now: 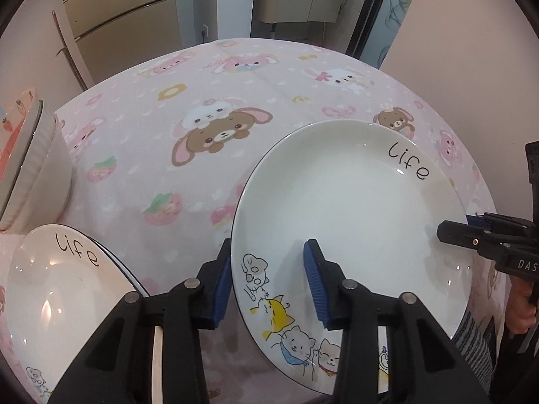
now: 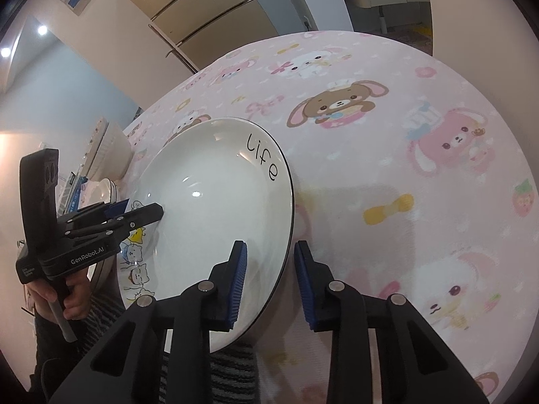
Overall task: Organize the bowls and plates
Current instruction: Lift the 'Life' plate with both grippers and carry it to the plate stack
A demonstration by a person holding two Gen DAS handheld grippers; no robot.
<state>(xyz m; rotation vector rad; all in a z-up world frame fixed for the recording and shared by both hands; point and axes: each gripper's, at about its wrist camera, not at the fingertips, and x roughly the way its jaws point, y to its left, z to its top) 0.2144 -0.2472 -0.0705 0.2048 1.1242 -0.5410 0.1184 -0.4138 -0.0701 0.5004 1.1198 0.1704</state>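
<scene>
A white deep plate (image 1: 353,202) marked "life", with cartoon cats on its near rim, lies on the pink cartoon tablecloth (image 1: 202,181). My left gripper (image 1: 268,243) straddles the plate's left rim, one blue pad just outside the edge and the other over the inside, with a shadow under it. My right gripper (image 2: 270,244) straddles the opposite rim of the same plate (image 2: 209,215); a gap shows between its outer pad and the edge. Neither pair of pads visibly presses on the plate. Each gripper also shows in the other's view: right gripper (image 1: 448,232), left gripper (image 2: 148,213).
A second "life" plate (image 1: 50,286) sits at the near left. A white ribbed bowl (image 1: 37,168) with a strawberry-patterned bowl nested in it stands at the table's left edge, also seen as stacked bowls (image 2: 111,155). A person's hand (image 2: 77,299) holds the left gripper's handle.
</scene>
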